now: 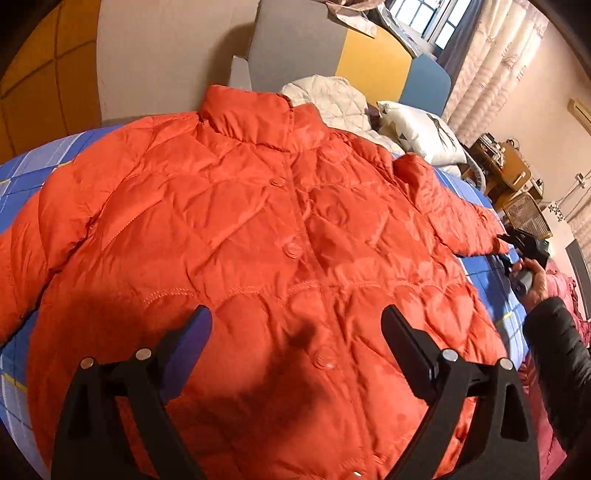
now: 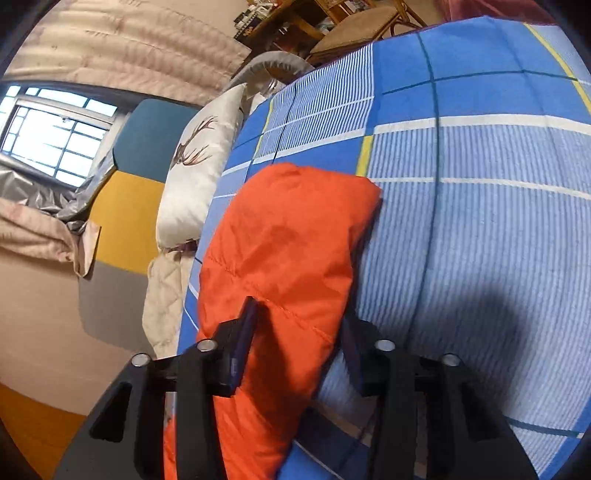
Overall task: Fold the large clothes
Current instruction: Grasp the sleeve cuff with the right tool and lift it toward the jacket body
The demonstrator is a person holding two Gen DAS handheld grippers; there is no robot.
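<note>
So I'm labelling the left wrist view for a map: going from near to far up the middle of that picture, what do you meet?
Left gripper, open over the hem → orange jacket, its collar farthest → white quilted garment → grey and yellow headboard → window.

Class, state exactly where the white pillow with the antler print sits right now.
The white pillow lies at the head of the bed, beside the cream quilted blanket, beyond the orange jacket; the right wrist view shows it left of centre.
</note>
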